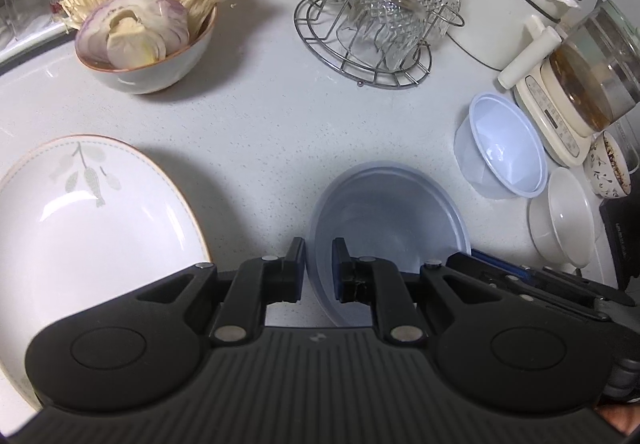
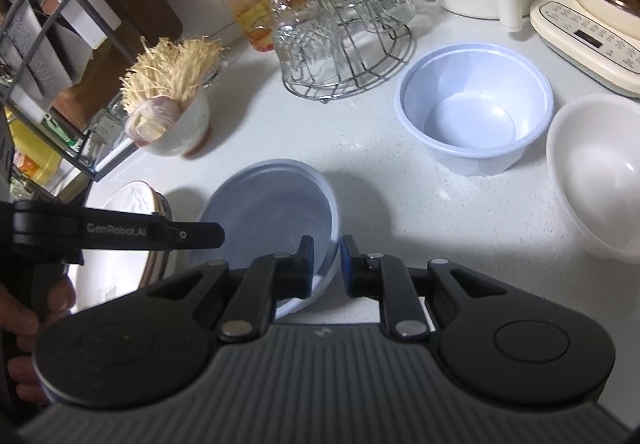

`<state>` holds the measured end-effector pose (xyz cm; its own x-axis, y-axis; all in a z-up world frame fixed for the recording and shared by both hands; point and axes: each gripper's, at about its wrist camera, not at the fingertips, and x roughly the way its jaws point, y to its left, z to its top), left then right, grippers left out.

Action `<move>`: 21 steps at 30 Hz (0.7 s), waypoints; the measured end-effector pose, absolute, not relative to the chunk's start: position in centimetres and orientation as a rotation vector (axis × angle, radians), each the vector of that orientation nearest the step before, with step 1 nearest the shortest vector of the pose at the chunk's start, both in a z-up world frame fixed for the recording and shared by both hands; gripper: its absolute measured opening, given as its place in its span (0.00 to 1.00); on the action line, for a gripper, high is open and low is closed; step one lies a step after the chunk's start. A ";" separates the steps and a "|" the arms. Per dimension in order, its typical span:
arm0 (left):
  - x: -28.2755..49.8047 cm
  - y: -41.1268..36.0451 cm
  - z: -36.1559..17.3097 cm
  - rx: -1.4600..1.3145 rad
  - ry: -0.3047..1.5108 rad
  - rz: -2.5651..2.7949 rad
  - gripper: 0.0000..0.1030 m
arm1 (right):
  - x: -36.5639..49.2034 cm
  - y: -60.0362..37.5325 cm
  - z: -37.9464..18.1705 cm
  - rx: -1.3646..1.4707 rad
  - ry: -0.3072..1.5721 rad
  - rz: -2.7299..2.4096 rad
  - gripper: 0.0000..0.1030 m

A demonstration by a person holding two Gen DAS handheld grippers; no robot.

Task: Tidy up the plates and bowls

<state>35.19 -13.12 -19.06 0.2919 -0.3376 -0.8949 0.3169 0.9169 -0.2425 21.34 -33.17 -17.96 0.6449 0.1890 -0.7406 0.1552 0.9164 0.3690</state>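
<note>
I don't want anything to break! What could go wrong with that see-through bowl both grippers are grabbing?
1. The left gripper and right gripper each pinch only the thin rim of the translucent plastic bowl; it might flex and slip out.
2. The ceramic plate sits right beside it and could get bumped.
3. Swinging the bowl forward might knock the glass cups on the wire rack.

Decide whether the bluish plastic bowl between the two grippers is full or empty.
Empty. The bluish plastic bowl shows its bare inside and bottom in both views, with nothing lying in it.
</note>
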 end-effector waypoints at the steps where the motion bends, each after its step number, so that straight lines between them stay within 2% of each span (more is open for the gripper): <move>1: 35.3 -13.1 -19.2 -0.026 1.198 -0.439 0.15 | 21.3 -33.1 -18.0 0.422 0.878 0.015 0.17; 13: 35.3 -11.3 -18.0 0.018 1.178 -0.375 0.17 | 21.3 -32.1 -16.9 0.373 0.842 -0.029 0.20; 17: 35.1 -10.7 -16.7 0.031 1.156 -0.356 0.17 | 21.1 -32.2 -16.1 0.368 0.812 -0.050 0.36; 21: 34.8 -10.3 -14.5 0.020 1.130 -0.366 0.17 | 20.4 -32.4 -14.8 0.363 0.774 -0.074 0.36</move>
<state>34.81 -10.30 -14.51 0.3740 -0.2759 -0.8854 0.2964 0.9402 -0.1678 20.39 -32.43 -14.83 0.7156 0.0667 -0.6953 0.1976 0.9354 0.2931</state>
